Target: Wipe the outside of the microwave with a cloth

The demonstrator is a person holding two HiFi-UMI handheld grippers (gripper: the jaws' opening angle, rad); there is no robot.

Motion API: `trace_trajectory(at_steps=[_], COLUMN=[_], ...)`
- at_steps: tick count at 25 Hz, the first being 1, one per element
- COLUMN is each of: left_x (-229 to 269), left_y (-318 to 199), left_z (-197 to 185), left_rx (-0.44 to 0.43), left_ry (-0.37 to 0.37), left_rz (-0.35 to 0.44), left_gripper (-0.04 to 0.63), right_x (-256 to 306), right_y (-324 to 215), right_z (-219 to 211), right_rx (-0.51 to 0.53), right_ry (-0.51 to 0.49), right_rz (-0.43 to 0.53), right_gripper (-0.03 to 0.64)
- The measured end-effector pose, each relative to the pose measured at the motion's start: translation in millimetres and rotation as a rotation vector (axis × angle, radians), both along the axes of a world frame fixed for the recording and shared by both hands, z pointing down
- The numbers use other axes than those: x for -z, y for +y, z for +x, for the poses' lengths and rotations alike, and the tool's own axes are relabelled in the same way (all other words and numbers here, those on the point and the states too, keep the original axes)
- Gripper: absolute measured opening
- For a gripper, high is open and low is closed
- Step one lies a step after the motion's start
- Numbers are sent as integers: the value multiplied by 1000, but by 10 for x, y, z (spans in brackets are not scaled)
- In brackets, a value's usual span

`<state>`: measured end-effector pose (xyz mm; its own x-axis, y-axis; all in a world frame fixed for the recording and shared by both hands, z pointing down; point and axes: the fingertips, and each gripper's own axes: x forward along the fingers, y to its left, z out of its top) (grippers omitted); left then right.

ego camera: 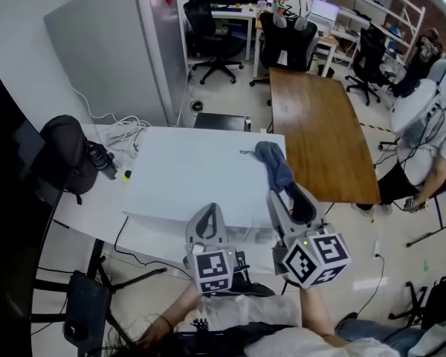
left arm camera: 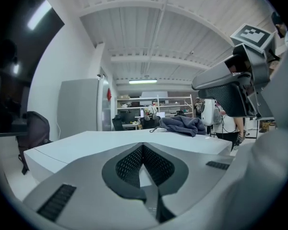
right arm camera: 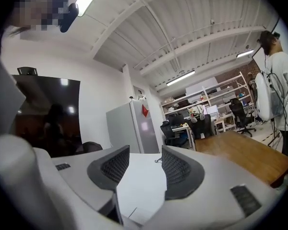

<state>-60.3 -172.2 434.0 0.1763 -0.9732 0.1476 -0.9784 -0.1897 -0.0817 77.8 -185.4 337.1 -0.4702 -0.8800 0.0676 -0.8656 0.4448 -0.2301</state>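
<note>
**Office desks and chairs behind; cloth lies unheld on the microwave**

Nearest the camera, the left claw is held at the microwave's near edge. Its jaws are brought together and nothing is caught between them. Just to its right and a little higher, the right claw is seen with its jaws about half apart. Only the microwave's white top shows through the gap, so nothing is gripped.

Directly ahead of the right claw, close to its tips and slightly to its right, the dark blue cloth is found crumpled on the microwave's top. It lies toward the far right corner, with one end trailing back toward the claw. Whether that end is touched cannot be told.

The cloth is judged light, soft and limp. It can be expected to drape and bunch, and it may slide on the smooth top. It is best taken at the thick bunched middle, not by the thin loop at its edge, so that a pad of fabric is kept under the jaws for wiping.

Farther ahead, a wooden table and a grey cabinet are seen.
</note>
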Motion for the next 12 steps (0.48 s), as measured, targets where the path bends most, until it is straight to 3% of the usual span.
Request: trace_trajectory(at_steps=[7, 10, 12], left_x=[140, 239, 194], left_y=[169, 283, 329], left_z=[-36, -224, -409], left_rx=[-174, -210, -207], left_ry=[29, -2, 4], left_rz=[58, 110, 104], left_gripper=[-7, -7, -8], right_x=[-151, -198, -316], right_y=[482, 697, 803], right_z=[-74, -169, -276], right_rx=[-168, -230, -254], right_ry=[21, -32, -47], right_rz=[-19, -29, -45], right_gripper=[189, 181, 178])
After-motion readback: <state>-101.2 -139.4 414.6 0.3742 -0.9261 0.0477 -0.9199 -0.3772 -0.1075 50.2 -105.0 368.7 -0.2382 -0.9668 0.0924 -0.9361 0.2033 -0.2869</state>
